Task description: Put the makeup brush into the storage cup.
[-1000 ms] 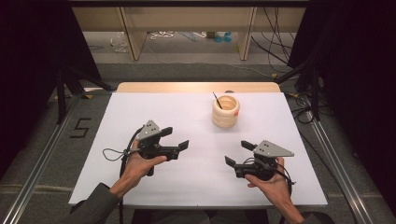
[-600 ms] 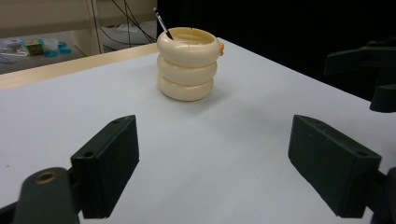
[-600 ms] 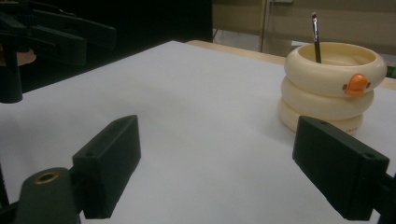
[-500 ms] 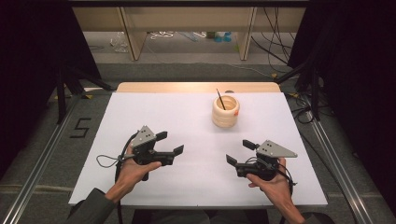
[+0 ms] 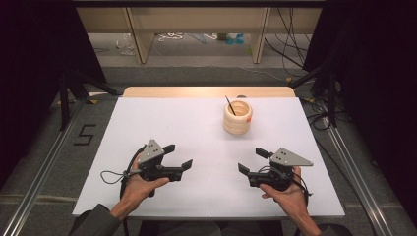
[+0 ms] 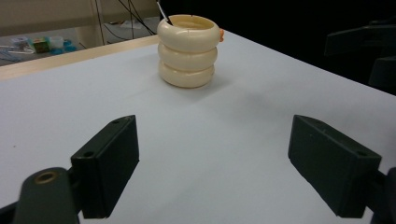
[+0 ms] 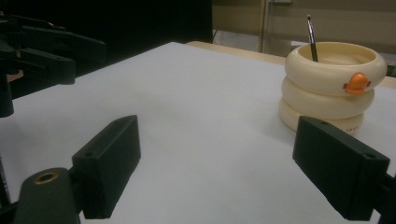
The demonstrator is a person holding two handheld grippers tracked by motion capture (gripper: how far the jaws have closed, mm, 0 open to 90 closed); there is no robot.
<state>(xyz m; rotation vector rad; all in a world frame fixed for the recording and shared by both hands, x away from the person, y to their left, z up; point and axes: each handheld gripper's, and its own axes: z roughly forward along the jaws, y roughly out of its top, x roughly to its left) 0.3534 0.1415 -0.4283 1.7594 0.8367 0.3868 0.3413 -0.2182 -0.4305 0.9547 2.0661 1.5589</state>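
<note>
Cream ringed holder (image 5: 237, 118) with thin brush (image 5: 229, 105) upright inside, at 12 o'clock on white surface (image 5: 206, 128). Left tool (image 5: 178, 158) spread, empty; right tool (image 5: 250, 161) spread, empty, both well apart from holder. Approach brush from above, pinch stem, avoid tipping holder.

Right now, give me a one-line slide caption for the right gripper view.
Open right gripper above the white table, facing a cream ringed holder with a thin brush.

Bright, evenly lit tabletop (image 5: 206, 128) (soft shadows), dark surroundings, blurred foreground.
</note>
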